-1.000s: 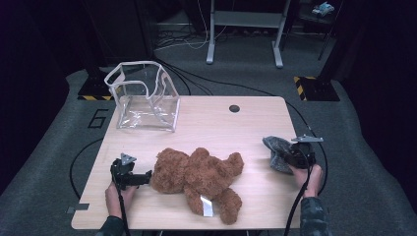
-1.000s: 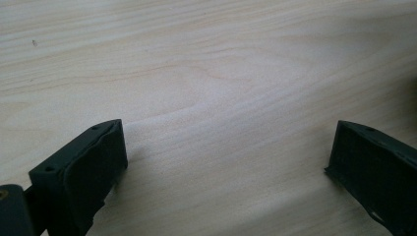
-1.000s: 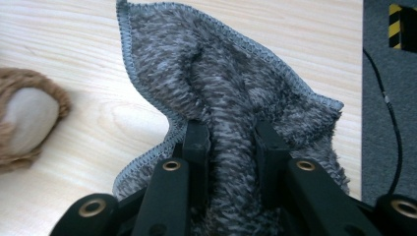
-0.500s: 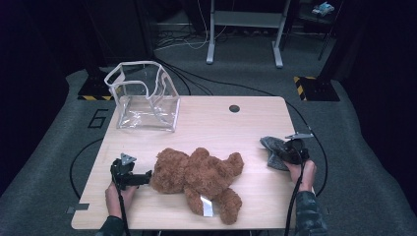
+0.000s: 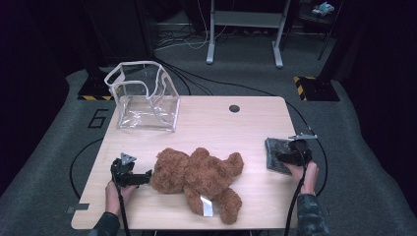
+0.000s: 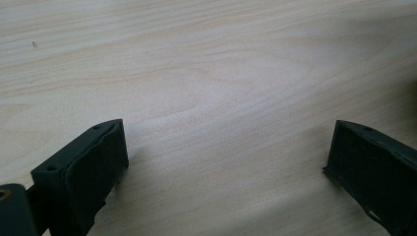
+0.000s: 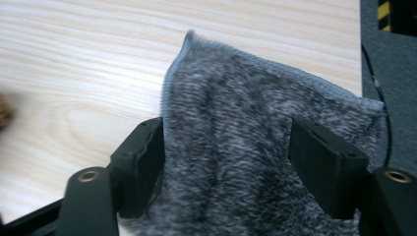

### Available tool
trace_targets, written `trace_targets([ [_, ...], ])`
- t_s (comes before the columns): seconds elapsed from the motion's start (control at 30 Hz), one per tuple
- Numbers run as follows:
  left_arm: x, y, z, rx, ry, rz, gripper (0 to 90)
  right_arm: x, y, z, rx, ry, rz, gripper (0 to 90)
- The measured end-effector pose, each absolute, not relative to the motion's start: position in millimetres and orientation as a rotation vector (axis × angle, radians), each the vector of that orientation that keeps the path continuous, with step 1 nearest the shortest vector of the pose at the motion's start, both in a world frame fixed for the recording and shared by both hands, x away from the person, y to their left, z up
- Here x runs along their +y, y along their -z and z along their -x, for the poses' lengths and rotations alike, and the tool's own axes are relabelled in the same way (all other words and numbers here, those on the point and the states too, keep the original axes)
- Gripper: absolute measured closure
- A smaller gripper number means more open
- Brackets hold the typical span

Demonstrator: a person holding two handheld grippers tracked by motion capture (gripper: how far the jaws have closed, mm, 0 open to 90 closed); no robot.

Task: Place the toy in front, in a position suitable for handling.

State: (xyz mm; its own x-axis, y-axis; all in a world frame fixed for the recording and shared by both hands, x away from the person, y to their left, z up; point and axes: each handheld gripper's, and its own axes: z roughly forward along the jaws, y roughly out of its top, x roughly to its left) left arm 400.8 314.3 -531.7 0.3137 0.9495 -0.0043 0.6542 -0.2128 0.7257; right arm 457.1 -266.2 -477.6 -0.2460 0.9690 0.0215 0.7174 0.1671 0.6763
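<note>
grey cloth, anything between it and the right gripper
Nothing visible. The right gripper sits right over the grey cloth at the table's right edge, its jaws just opened and standing apart with the cloth lying between them.

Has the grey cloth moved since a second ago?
Yes. The grey cloth was bunched up; it now lies flatter at the table's right edge, between the just-opened right gripper jaws.

Grey knitted cloth (image 7: 255, 147) lies flat (slightly rumpled) at the table's right edge.
</note>
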Motion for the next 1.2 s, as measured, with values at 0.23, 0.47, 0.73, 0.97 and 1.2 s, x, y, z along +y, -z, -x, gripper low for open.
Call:
trace_targets([
  [0.23, 317.3, 530.5, -400.4, 1.416, -0.585, -1.952, 2.2, -266.4, 471.2, -441.5, 2.06, -0.897, -1.576, 15.3],
  [0.47, 329.6, 516.7, -397.2, 1.424, -0.513, -1.909, 1.8, -254.0, 467.2, -419.4, 2.093, -0.934, -1.589, 13.2],
  [0.73, 330.9, 489.5, -387.5, 1.4, -0.495, -1.901, 1.3, -226.0, 452.9, -400.7, 2.126, -0.964, -1.519, 13.2],
  [0.97, 324.2, 467.9, -381.3, 1.357, -0.467, -1.884, 1.3, -197.9, 439.5, -384.7, 2.134, -1.006, -1.432, 14.2],
  [1.2, 314.3, 452.3, -378.8, 1.315, -0.482, -1.886, 1.9, -177.1, 432.6, -377.8, 2.167, -1.051, -1.384, 14.0],
])
